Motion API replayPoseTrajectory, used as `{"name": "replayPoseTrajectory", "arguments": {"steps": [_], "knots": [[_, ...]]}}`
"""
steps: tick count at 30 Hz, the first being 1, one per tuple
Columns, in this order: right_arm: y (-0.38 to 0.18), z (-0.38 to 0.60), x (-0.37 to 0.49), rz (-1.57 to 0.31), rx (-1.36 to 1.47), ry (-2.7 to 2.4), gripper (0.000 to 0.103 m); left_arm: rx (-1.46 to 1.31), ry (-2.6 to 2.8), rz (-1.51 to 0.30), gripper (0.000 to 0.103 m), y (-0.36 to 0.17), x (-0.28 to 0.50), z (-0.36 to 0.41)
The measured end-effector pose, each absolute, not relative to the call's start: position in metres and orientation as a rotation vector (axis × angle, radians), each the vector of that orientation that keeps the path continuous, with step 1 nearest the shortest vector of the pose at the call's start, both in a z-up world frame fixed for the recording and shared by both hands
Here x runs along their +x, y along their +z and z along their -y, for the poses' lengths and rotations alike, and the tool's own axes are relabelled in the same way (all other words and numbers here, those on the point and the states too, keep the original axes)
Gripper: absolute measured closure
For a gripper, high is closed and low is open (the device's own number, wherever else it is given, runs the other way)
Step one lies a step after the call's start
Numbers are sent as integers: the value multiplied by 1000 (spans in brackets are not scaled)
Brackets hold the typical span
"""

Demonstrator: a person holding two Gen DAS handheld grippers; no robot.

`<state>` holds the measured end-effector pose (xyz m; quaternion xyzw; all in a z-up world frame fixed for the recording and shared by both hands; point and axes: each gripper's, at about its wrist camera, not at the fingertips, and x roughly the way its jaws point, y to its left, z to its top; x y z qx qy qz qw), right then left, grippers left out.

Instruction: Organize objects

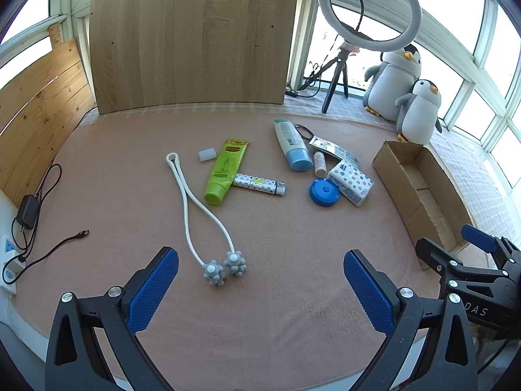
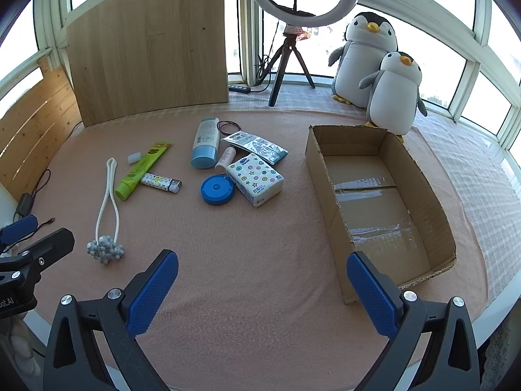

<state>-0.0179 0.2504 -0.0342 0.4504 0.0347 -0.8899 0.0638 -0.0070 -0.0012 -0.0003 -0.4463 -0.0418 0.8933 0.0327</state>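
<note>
Right wrist view: both grippers, left point(image 1: 260, 288) and right point(image 2: 262, 288), gape wide and empty over the pink blanket point(image 2: 260, 244); the brown cardboard box point(image 2: 329, 176) near its right edge could slide if nudged.

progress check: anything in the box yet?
Nothing done: the cardboard box is empty. Nothing in hand: left tool and right tool are both open. Left: the green tube, lighter, tissue pack and the rest still lie on the mat.
</note>
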Motion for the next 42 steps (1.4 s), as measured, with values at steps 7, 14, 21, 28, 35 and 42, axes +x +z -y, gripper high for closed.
{"name": "replayPoseTrajectory", "arguments": {"steps": [7, 14, 21, 28, 35, 42], "knots": [[-34, -250, -19, -107, 1361, -2686, 1, -1374, 2750, 129, 0, 0, -7, 1], [-38, -250, -23, -100, 1376, -2676, 1, -1386, 2747, 132, 0, -4, -12, 2], [-46, -250, -26, -85, 1403, -2651, 1, -1406, 2743, 138, 0, -12, -17, 7], [-56, -256, -35, -17, 1448, -2606, 1, -1428, 2734, 148, 0, -20, -25, 14], [-56, -253, -45, -44, 1427, -2590, 1, -1438, 2735, 128, 0, -23, -41, 17], [-46, -251, -70, -57, 1368, -2577, 8, -1431, 2721, 125, 0, -24, -61, 17]]}}
